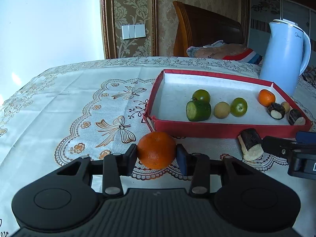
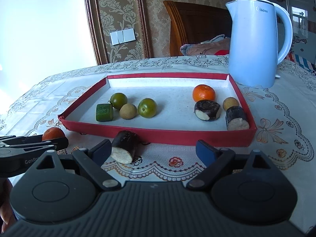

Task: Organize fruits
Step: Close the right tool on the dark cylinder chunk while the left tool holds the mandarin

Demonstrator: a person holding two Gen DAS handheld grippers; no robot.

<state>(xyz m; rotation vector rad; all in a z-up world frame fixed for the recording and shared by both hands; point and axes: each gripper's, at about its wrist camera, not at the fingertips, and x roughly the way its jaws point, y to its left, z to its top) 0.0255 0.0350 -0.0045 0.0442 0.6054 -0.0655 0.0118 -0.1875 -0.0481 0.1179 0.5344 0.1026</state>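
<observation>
My left gripper (image 1: 156, 154) is shut on an orange (image 1: 156, 152) just above the tablecloth, in front of the red tray's near left corner; the orange also shows in the right wrist view (image 2: 53, 133). My right gripper (image 2: 153, 151) is open and empty; a dark sugarcane piece (image 2: 125, 146) lies on the cloth beside its left finger, also visible in the left wrist view (image 1: 250, 143). The red tray (image 2: 177, 136) holds two green fruits (image 2: 147, 107), a cucumber piece (image 2: 104, 112), two tan round fruits (image 2: 128, 111), an orange (image 2: 203, 93) and two sugarcane pieces (image 2: 207, 110).
A light blue kettle (image 2: 254, 43) stands behind the tray's far right corner. The table wears a lace-patterned white cloth (image 1: 79, 102). A wooden chair with a pillow stands behind the table. The cloth stretches left of the tray.
</observation>
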